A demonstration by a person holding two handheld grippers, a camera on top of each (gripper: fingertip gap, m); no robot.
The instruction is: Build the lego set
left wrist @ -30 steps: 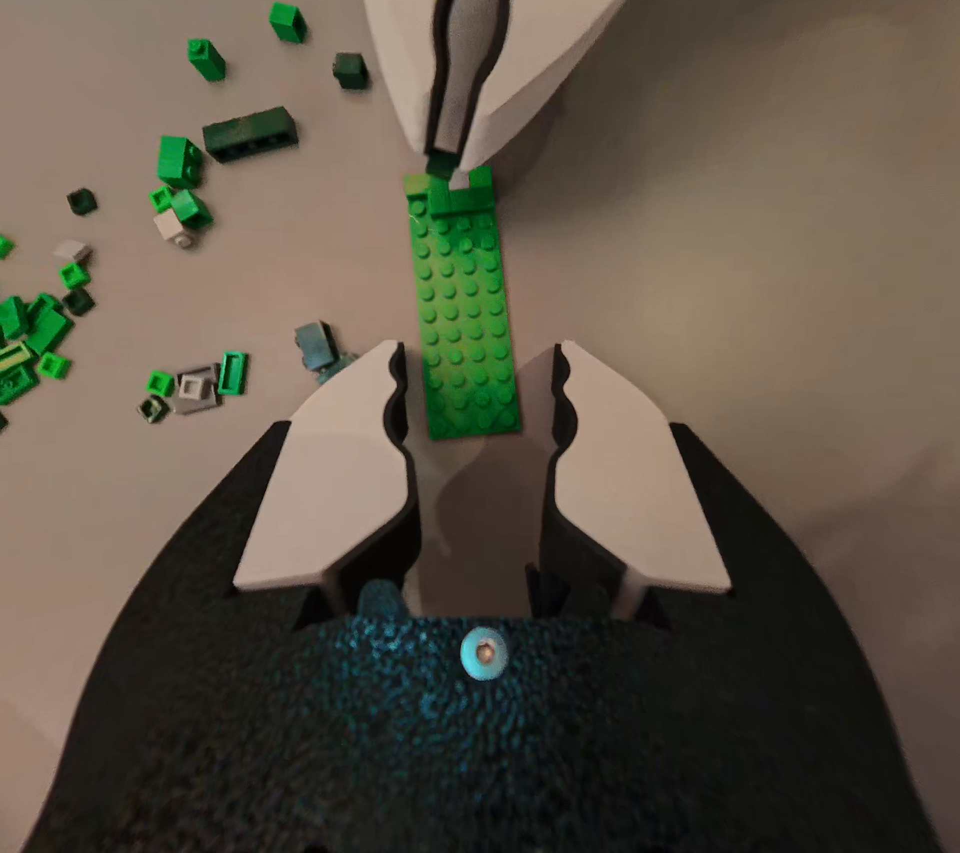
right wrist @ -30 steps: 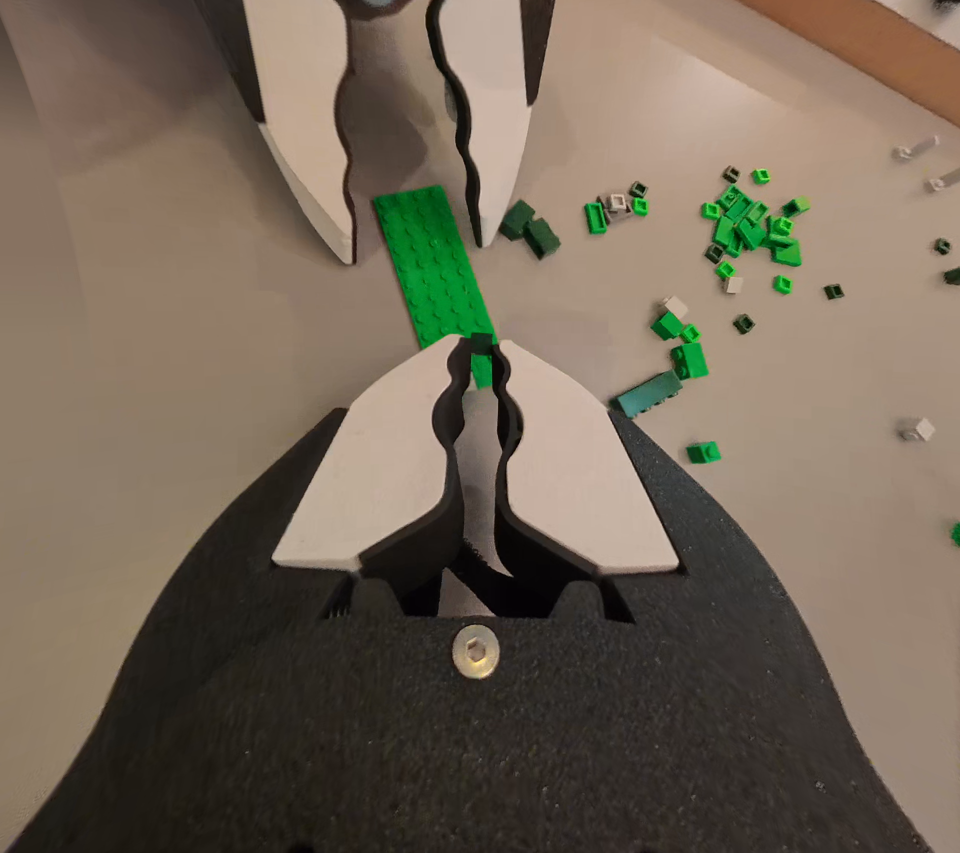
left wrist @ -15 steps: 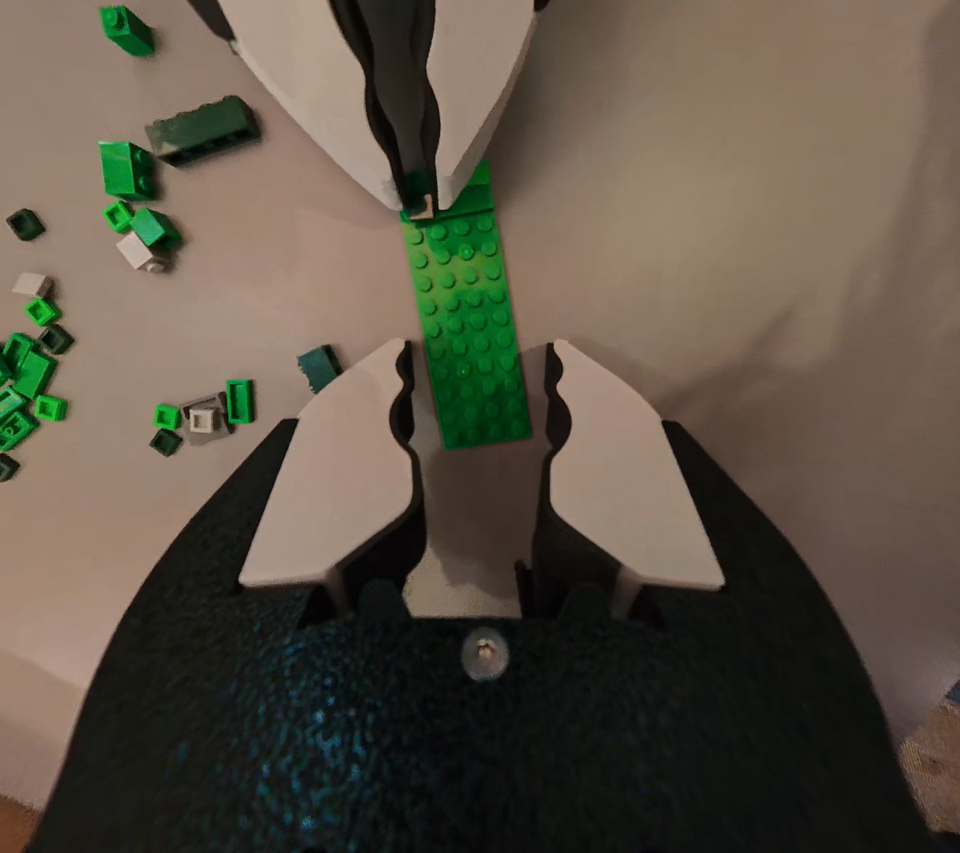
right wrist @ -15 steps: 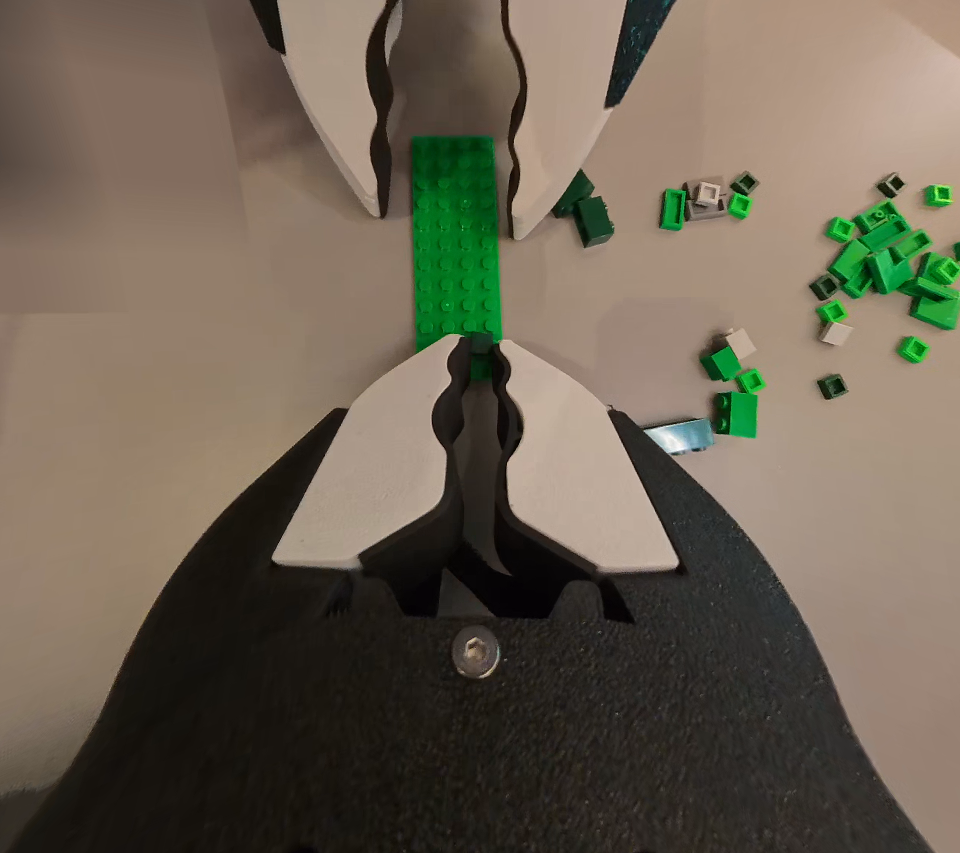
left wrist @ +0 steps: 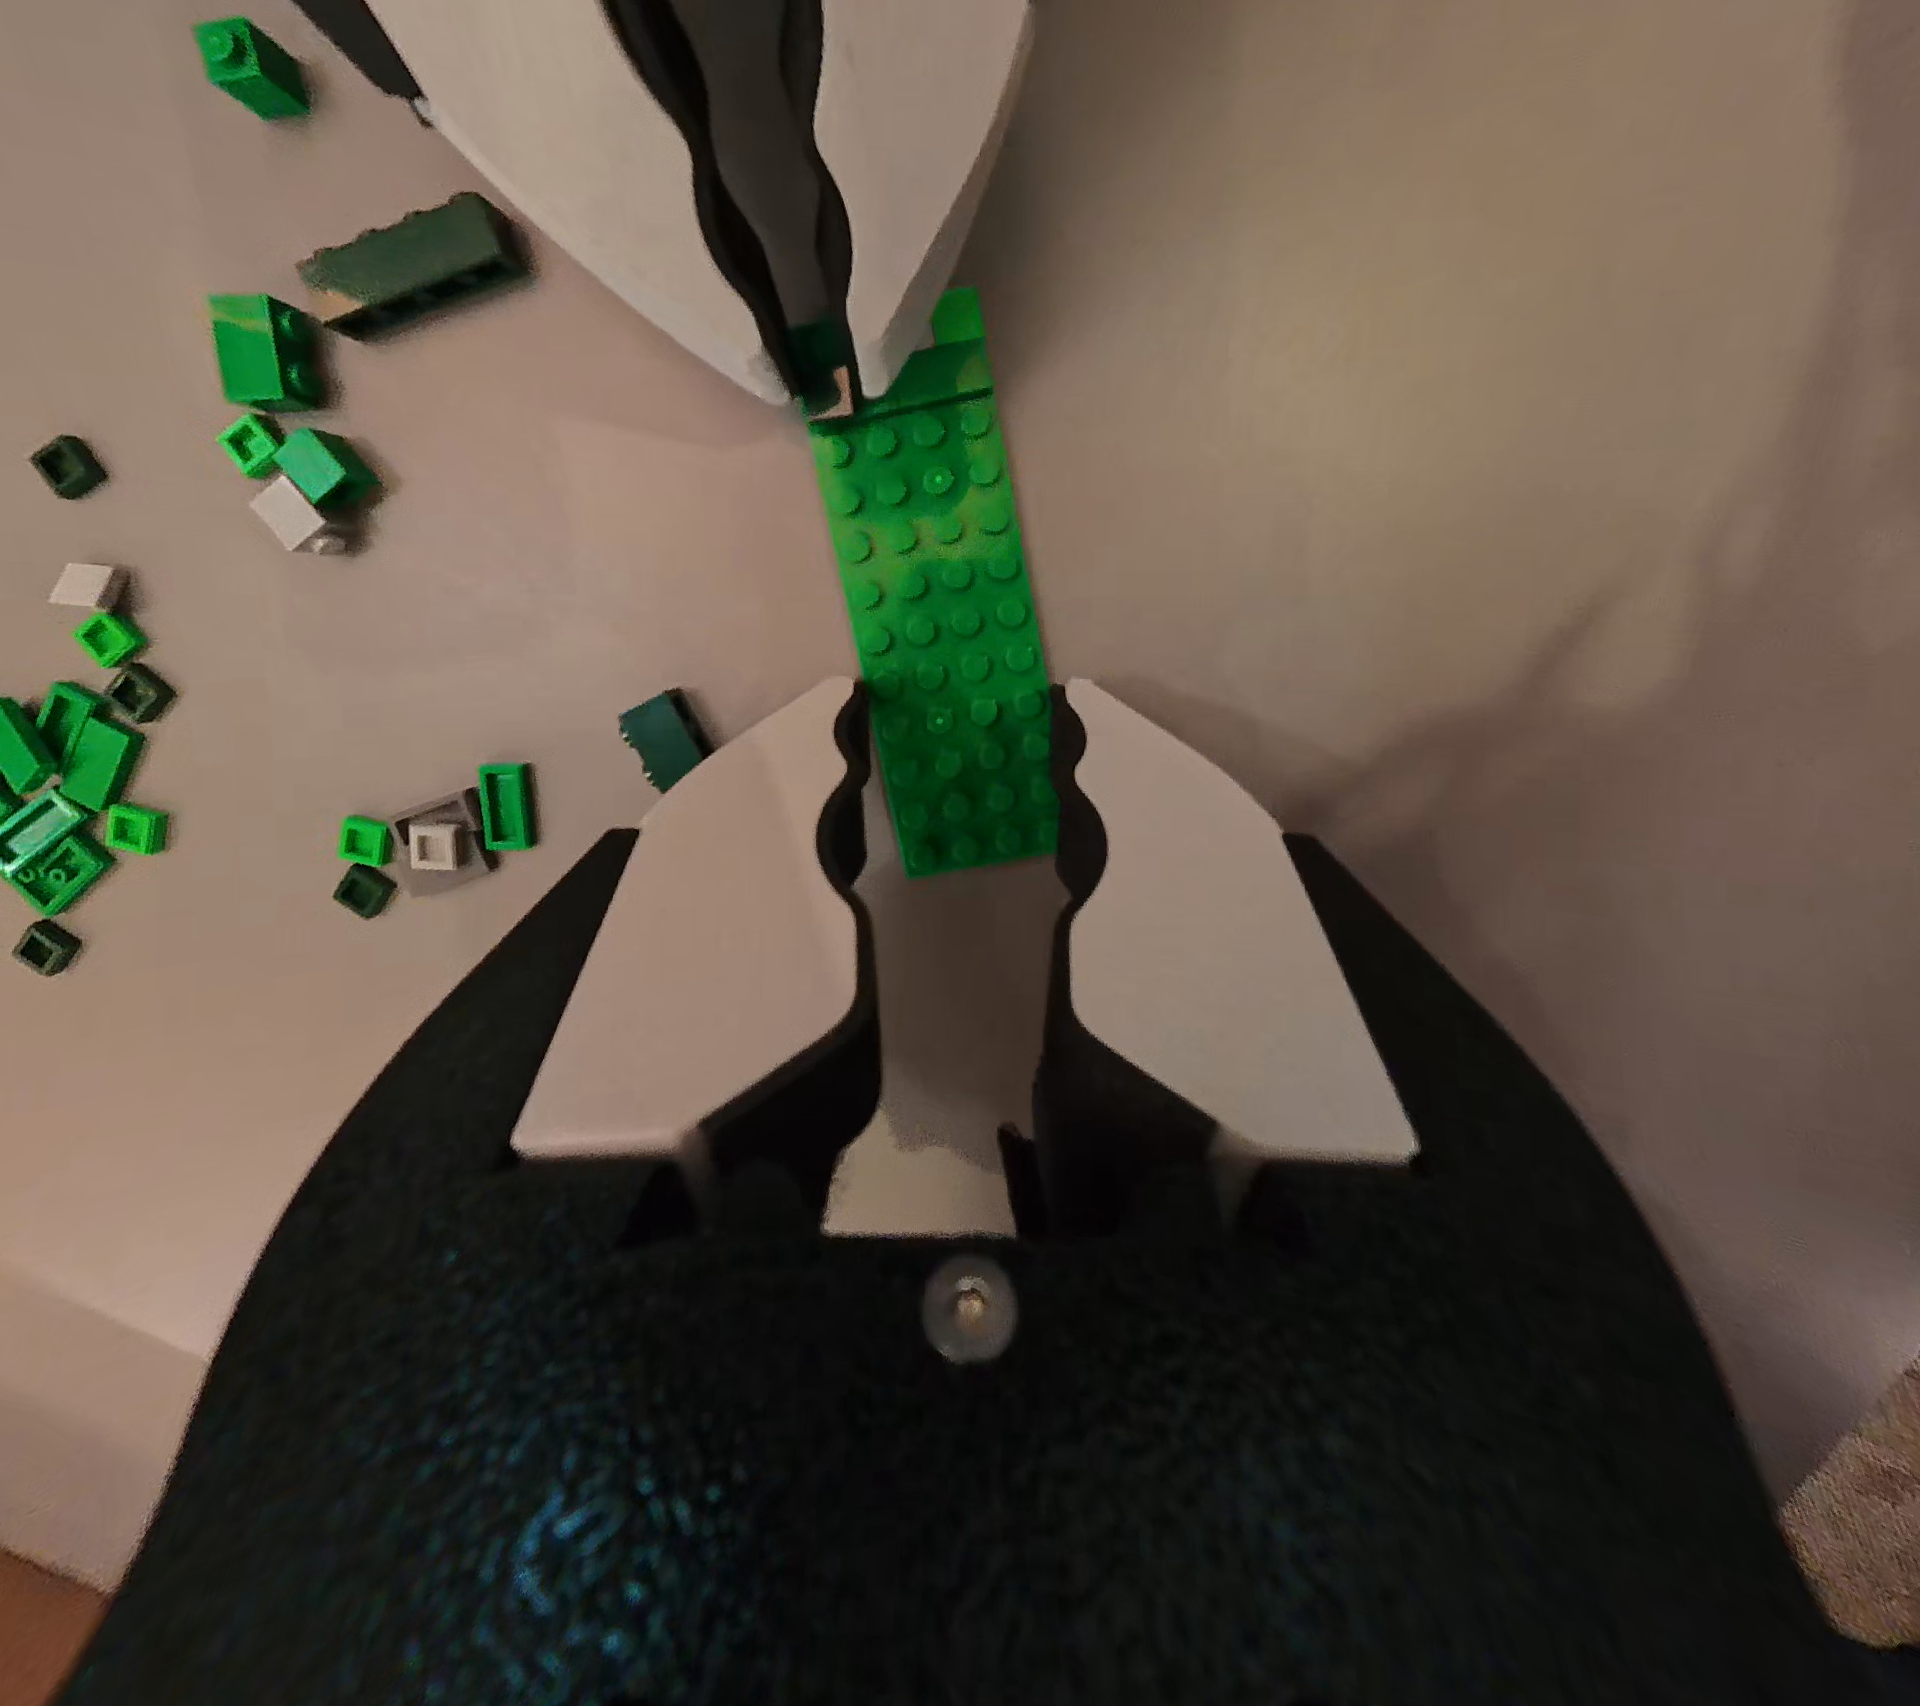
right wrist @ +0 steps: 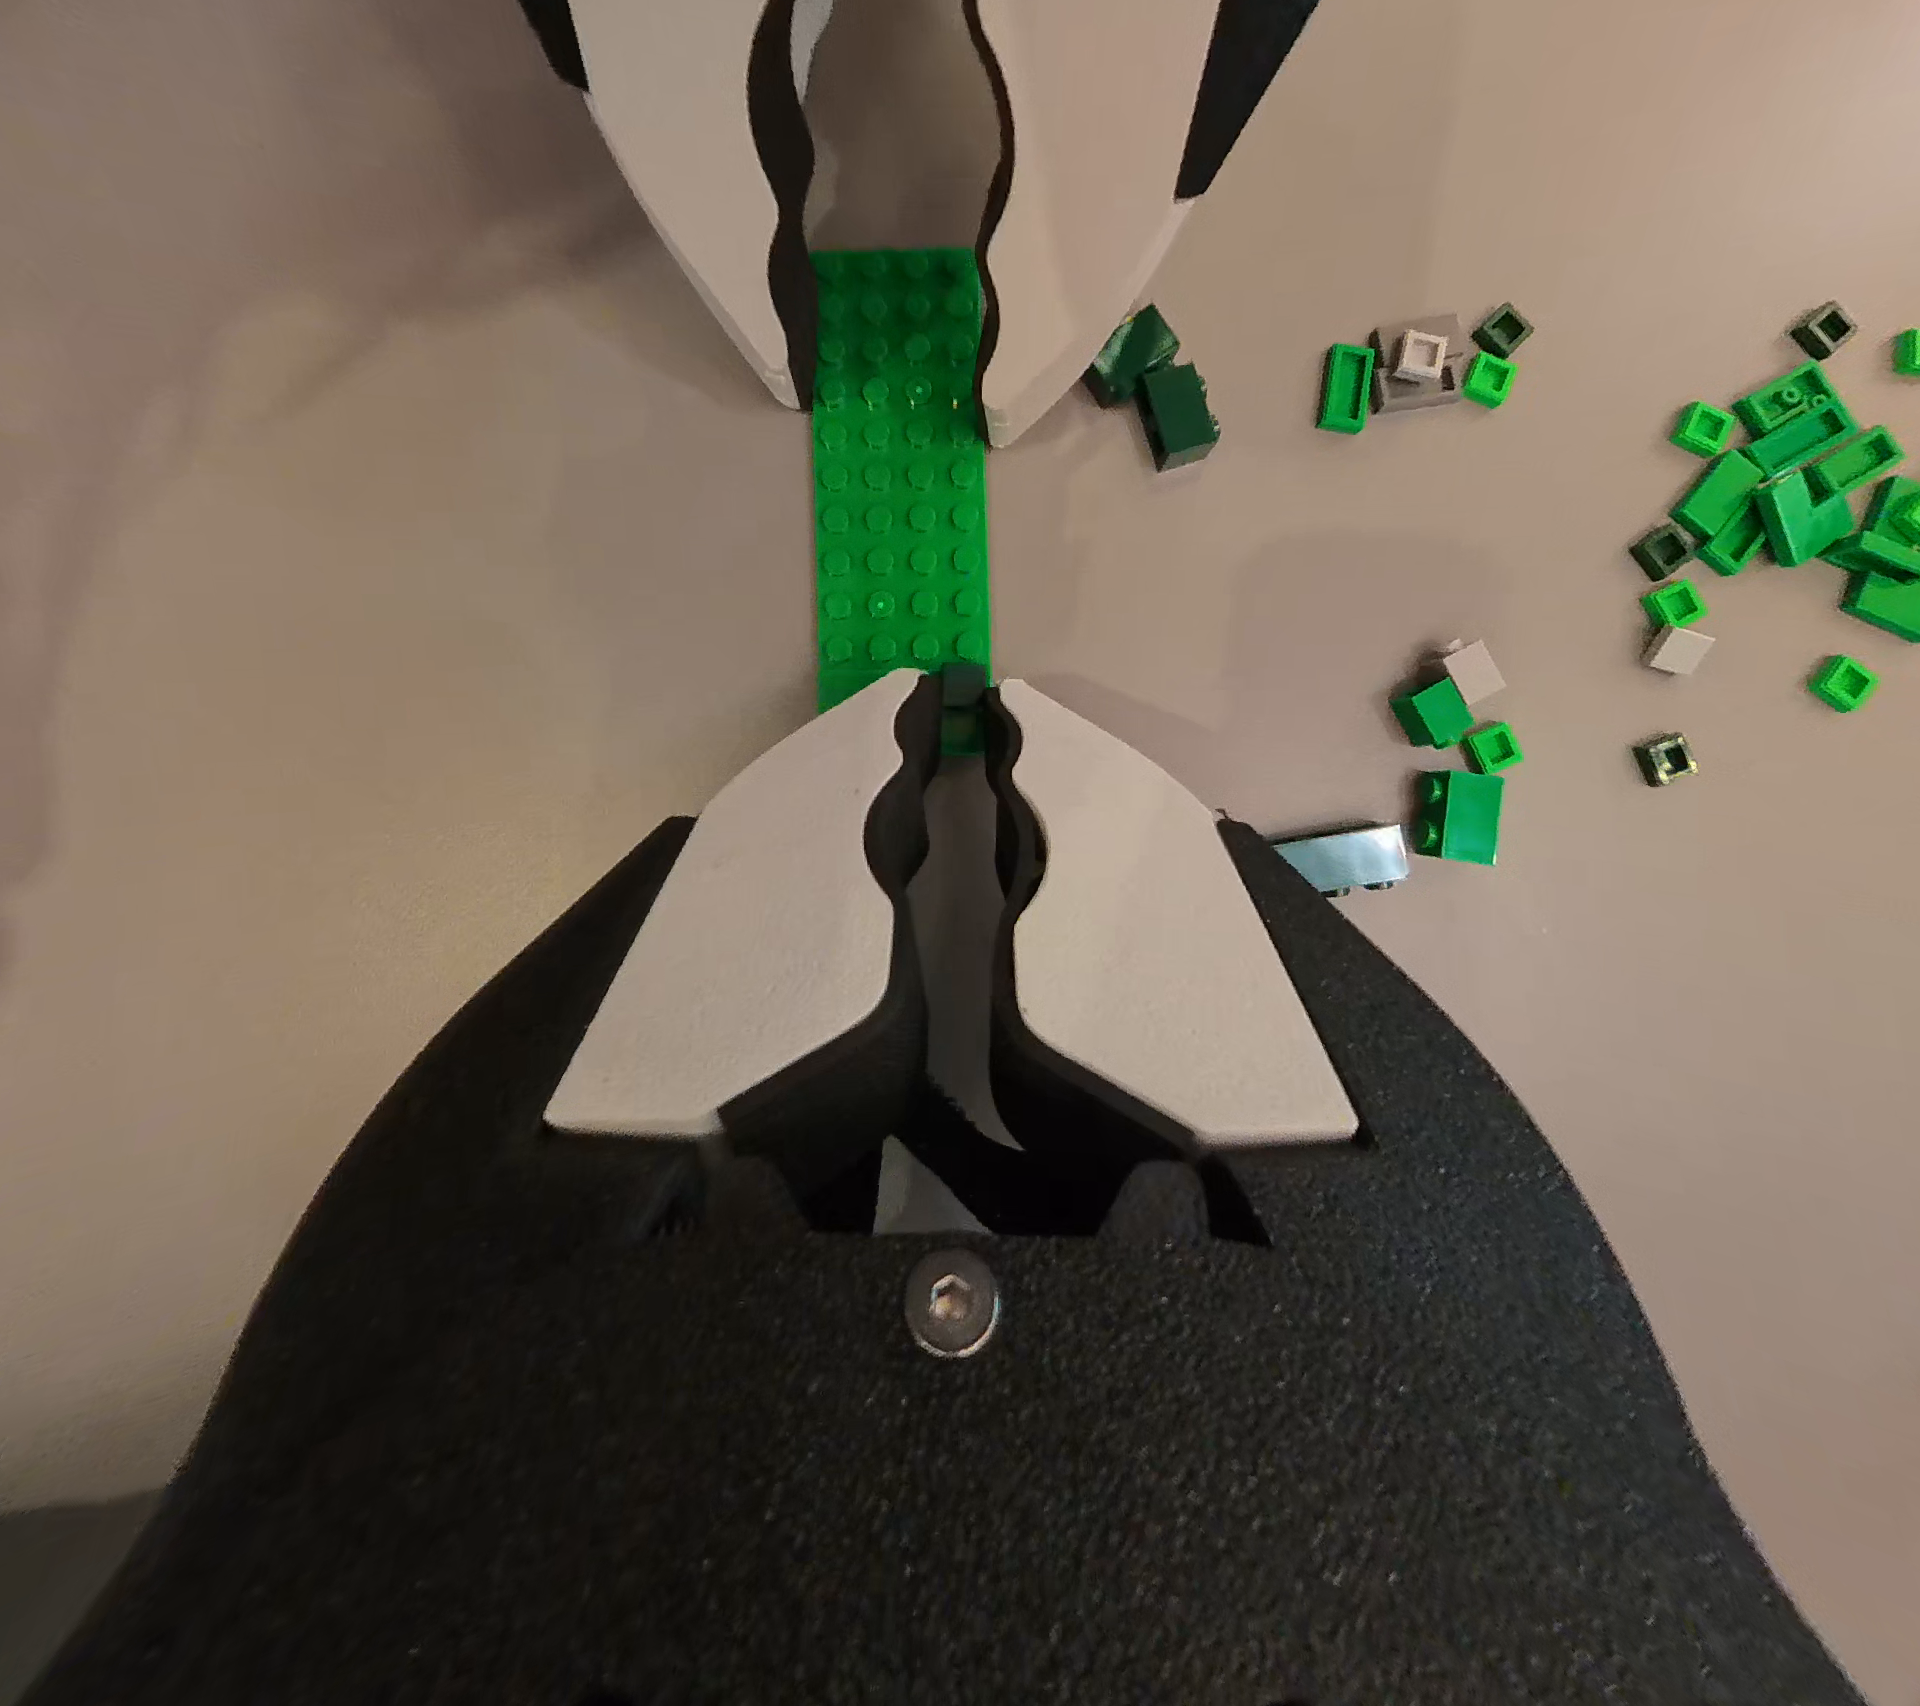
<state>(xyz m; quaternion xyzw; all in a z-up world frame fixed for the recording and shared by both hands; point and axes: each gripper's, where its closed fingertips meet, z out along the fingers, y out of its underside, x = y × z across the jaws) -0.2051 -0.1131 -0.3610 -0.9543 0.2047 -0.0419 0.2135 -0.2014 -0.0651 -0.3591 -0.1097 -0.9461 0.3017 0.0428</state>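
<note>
Between the two claws lies a long bright green studded plate (left wrist: pixel 940 617), flat on the pale table (left wrist: pixel 1455 306) with its bumps up. Its long way runs straight from one claw to the other, one short end toward each.

The left claw (left wrist: pixel 958 763) has the near end of the plate between its two fingers. Both black pads sit right at the plate's long edges, one on each side, so it is squeezing the plate. A second ago this claw was spread wide with the plate end lying loose between the fingers, and it has closed in since then.

The right claw (right wrist: pixel 961 700) is at the other end of the plate. It is clenched on a small dark green brick (right wrist: pixel 958 685), and both pads press on it. The little brick sits over the plate's end row, by some bright green pieces already stuck on that end (left wrist: pixel 956 368). This claw was pinched just as tight a second ago.

Off to the outer side of the left claw lie loose small bricks (left wrist: pixel 260 368) in bright green, dark green and grey. One long dark green brick (left wrist: pixel 416 274) lies near the right claw's fingers.
</note>
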